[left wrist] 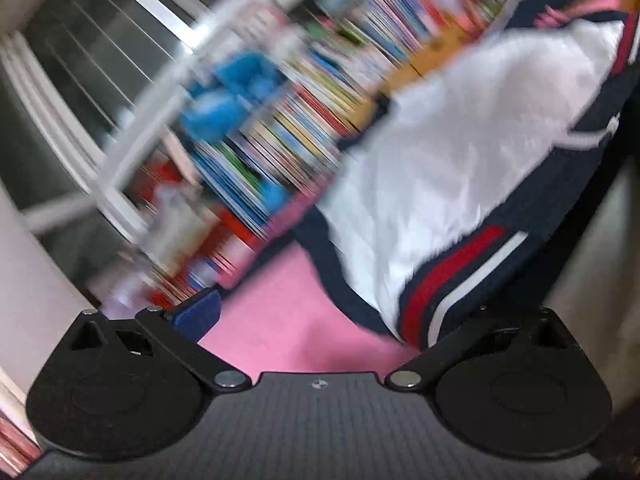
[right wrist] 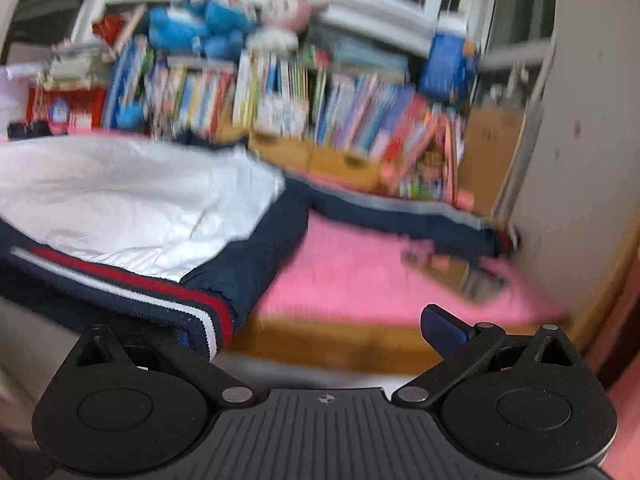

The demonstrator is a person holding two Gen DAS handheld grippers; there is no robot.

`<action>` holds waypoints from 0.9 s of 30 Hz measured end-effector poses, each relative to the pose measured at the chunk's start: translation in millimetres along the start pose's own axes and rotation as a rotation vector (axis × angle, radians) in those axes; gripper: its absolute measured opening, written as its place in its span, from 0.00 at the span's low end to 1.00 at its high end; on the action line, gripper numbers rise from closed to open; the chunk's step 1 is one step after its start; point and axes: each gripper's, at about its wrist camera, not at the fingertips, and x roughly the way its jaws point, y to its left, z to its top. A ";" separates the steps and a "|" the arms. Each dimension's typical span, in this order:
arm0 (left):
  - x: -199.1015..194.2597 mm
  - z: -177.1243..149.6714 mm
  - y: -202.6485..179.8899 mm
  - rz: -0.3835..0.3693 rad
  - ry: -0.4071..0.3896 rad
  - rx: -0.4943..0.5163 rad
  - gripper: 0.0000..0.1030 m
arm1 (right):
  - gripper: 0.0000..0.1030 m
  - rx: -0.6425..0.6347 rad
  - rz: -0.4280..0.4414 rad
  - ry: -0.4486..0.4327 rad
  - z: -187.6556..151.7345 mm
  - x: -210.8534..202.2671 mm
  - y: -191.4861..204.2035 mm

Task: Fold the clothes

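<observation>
Nearest, the left gripper (left wrist: pixel 320 320) and the right gripper (right wrist: pixel 320 332) each show 2 fingers spread wide. On each, 1 blue pad (left wrist: pixel 198 314) (right wrist: pixel 444 330) stands free and the other finger sits under or against the striped hem (right wrist: pixel 208 320) of the jacket (left wrist: pixel 460 168); the fingers look parted rather than closed on it, though the contact itself is hidden.

The jacket lies on the pink bed cover (right wrist: pixel 360 276), its hem at the near edge, its white lining (right wrist: pixel 120 200) turned up, and 1 navy sleeve (right wrist: pixel 400 212) stretched toward the far right corner. It appears light, soft and limp, with a smooth lining likely to slip. The ribbed hem corners seem the firmest places to pinch.

Farthest, blurred, a bookshelf (right wrist: pixel 280 100) with blue plush toys (right wrist: pixel 192 28) runs along the far edge.
</observation>
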 end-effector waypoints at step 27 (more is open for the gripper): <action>61.0 35.7 129.4 -0.385 -0.052 -0.546 1.00 | 0.66 0.249 0.517 -0.073 152.6 62.2 30.9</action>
